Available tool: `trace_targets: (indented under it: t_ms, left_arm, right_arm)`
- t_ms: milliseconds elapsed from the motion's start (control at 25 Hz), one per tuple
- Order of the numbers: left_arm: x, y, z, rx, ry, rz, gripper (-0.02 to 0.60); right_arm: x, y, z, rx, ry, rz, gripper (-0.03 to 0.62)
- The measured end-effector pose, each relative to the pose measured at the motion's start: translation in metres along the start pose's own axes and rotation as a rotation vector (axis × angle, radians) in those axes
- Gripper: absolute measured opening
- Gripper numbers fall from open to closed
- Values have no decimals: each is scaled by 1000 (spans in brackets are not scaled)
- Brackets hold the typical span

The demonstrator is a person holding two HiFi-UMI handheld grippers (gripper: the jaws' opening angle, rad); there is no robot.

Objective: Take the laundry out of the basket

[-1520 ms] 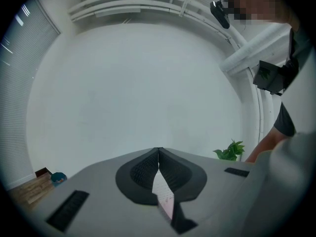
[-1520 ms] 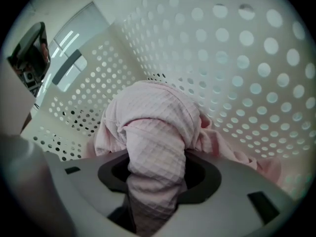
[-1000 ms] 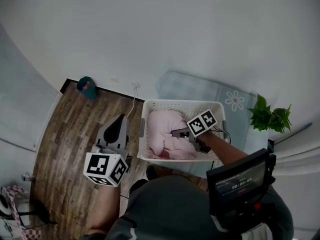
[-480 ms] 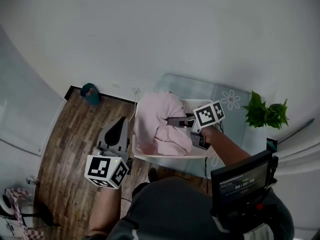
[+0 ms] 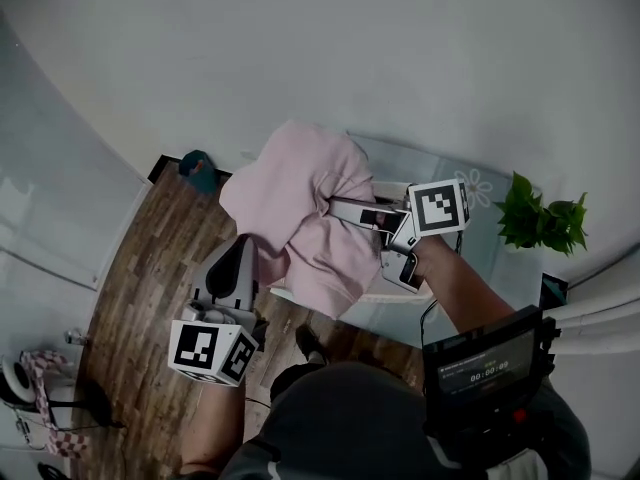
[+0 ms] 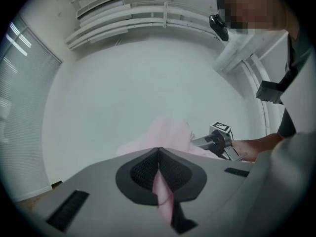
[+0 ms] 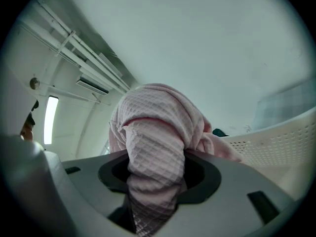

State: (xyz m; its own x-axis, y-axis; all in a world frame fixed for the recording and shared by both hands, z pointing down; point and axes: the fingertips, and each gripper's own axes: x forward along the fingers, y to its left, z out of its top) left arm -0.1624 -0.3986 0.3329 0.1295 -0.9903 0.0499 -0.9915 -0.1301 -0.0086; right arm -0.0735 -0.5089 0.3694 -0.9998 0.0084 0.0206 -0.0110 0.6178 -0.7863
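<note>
- The right gripper (image 5: 340, 208) is clamped tight on a thick fold of the pink garment (image 5: 300, 198). Its own view shows quilted cloth filling the space between the jaws.
- The garment hangs in the air at centre frame in the head view. It is raised above the white basket (image 7: 276, 142) and drapes down over the basket's left part.
- The perforated basket wall shows at the right edge of the right gripper view.
- The left gripper (image 5: 240, 253) sits at lower left of the garment, its jaws meeting at the tips. A thin pink sliver shows in the slit between them; it may be cloth beyond rather than cloth held.
- Each marker cube (image 5: 438, 208) bears black-and-white square patterns, with no lettering.
- A small screen (image 5: 480, 373) at lower right carries a row of pale digits, too small to read.
- A green plant (image 5: 540, 223) stands at the right edge, beside a pale mat (image 5: 470, 183) printed with a flower.
- A teal object (image 5: 197, 171) lies at the upper end of the wooden floor (image 5: 140, 288).
</note>
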Motion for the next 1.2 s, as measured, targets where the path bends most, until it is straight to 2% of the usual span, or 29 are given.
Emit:
trace_targets:
  t_ms: [160,320,440,680,920,1200]
  left_arm:
    - [-23,5,12,9,-36,37,11]
    - [-79,38,42,9,-117,93,10]
    - [-120,71,55,6,-144,131,10]
    - [-134,89,38,3,-136,224,11]
    - [-151,95,23,6,-114,319,11]
    - [-267,183,32,-25,-136,420,11]
  right_arm:
    - [16,48,7,-19,-23,105,233]
    - [61,113,-4,-61,-7,153,233]
    - [101,154,-16,-93,5,179,233]
    - [117,139,-28,-44,5,191,233]
    - [119,124,-32,-73,-27,201,233]
    - [228,200,-87,-106,8,231,235]
